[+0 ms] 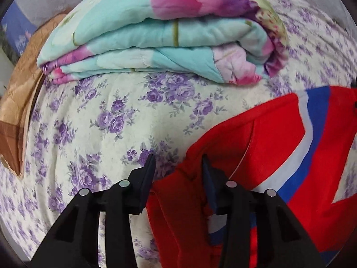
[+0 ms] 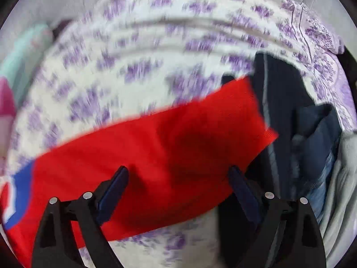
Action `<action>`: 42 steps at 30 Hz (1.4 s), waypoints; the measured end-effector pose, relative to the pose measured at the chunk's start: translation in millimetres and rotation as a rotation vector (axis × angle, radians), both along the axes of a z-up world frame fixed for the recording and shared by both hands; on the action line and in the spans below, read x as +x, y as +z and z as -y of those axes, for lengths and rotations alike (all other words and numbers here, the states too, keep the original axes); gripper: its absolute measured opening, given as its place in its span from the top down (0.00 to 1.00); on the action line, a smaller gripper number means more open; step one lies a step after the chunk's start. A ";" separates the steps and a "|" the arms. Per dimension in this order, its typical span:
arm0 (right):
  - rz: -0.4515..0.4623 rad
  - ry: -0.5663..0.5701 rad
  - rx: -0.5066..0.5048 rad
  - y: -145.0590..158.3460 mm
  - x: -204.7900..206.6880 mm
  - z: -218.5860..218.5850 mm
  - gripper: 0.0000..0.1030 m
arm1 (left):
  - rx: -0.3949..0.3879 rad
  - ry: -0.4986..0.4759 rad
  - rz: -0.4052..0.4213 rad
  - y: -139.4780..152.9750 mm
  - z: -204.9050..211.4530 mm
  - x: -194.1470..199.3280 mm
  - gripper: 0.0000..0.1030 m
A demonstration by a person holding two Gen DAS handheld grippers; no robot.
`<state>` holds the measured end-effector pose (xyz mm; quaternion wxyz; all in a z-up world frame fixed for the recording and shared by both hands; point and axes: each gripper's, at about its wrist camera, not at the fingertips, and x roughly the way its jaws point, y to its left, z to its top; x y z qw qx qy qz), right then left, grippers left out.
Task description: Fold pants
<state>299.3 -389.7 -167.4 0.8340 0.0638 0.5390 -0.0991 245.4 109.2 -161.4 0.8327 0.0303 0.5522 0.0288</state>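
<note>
On the floral bedsheet (image 1: 107, 116), the red pants (image 1: 256, 147) are lying spread out. Left gripper (image 1: 177, 163) is straddling a raised fabric edge, jaws partly apart, not yet pinching. Right gripper (image 2: 178, 176) is hovering with jaws spread wide over the red leg. Risks: pinching the sheet too, or snagging the dark clothes (image 2: 290, 111) beside it.

The left black plastic two-finger gripper (image 1: 177, 159) and its right twin (image 2: 179, 172) share forked arms, round silver rivets, and dark blue-padded fingers (image 2: 115, 184).
</note>
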 end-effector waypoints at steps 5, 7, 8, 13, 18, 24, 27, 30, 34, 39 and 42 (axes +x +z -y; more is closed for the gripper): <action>0.027 0.159 -0.004 21.0 24.1 -8.6 0.11 | -0.039 0.006 -0.009 -0.6 -9.5 0.8 0.56; 0.014 0.294 -0.058 18.1 33.0 -39.7 0.11 | -0.038 0.001 -0.008 -2.5 -8.6 0.5 0.56; 0.006 0.391 -0.105 14.2 40.5 -63.4 0.11 | -0.031 -0.015 -0.009 -4.9 -7.3 0.3 0.55; -0.044 0.691 -0.157 -8.2 58.2 -129.6 0.11 | -0.077 -0.031 -0.037 -4.7 -12.9 7.0 0.56; -0.096 0.790 -0.249 -28.9 68.3 -162.7 0.25 | -0.087 -0.073 -0.038 -4.9 -16.0 3.5 0.63; -0.025 0.704 -0.228 -10.0 79.0 -166.5 1.00 | -0.051 -0.067 -0.035 -7.3 -14.2 10.9 0.64; 0.053 0.469 -0.080 13.4 95.9 -137.0 0.97 | -0.067 -0.016 -0.035 -5.3 -13.2 20.4 0.64; -0.022 0.439 -0.046 15.7 86.6 -125.3 0.60 | -0.063 0.000 -0.035 2.5 -9.8 18.8 0.63; -0.079 0.563 0.167 9.3 35.5 -128.3 0.59 | -0.127 0.016 0.041 29.4 -2.5 -2.0 0.58; -0.130 0.648 -0.052 -12.3 -8.3 -97.0 0.16 | -0.092 -0.065 0.041 24.4 34.0 -23.5 0.30; -0.110 0.304 -0.077 -3.8 9.0 -0.6 0.30 | -0.012 -0.070 -0.035 1.3 36.0 -27.0 0.30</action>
